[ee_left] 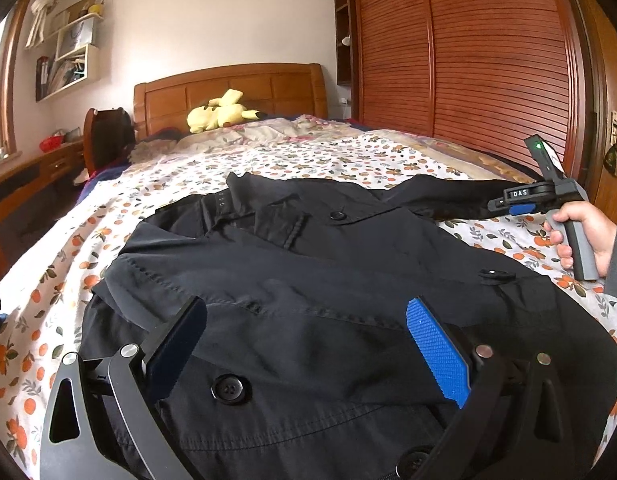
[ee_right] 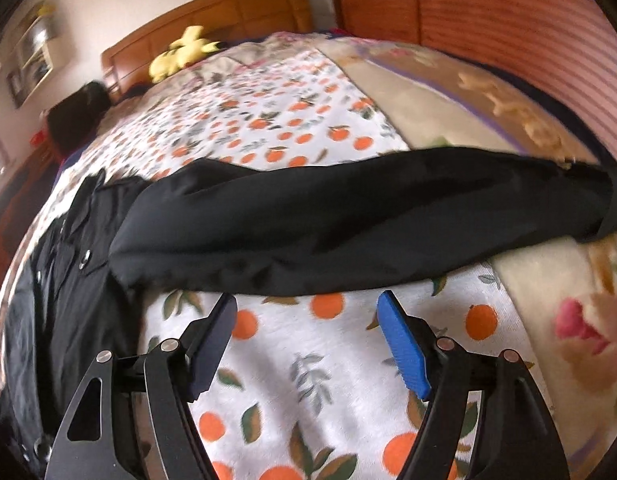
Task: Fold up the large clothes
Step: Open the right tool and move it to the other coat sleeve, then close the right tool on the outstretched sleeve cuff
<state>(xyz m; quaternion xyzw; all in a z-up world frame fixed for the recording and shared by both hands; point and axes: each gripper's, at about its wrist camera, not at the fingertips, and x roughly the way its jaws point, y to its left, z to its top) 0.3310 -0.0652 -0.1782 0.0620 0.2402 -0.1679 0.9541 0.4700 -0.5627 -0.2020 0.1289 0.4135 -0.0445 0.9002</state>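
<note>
Left hand-held gripper (ee_left: 304, 344): jaws wide apart over the black coat (ee_left: 308, 280), gripping nothing. The coat lies front-up, spread on the bed's orange-print sheet (ee_left: 308, 156), buttons showing. Right hand-held gripper (ee_right: 308, 340): jaws parted, empty, just short of the coat's sleeve (ee_right: 348, 216), which stretches sideways across the sheet. Farther off: yellow plush toy (ee_left: 220, 114), wooden headboard (ee_left: 228, 88), slatted wardrobe (ee_left: 468, 60).

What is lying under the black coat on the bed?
The black coat lies on an orange-print sheet; its outstretched sleeve also reaches a beige floral blanket. Whatever lies beneath the coat's body is covered.
</note>
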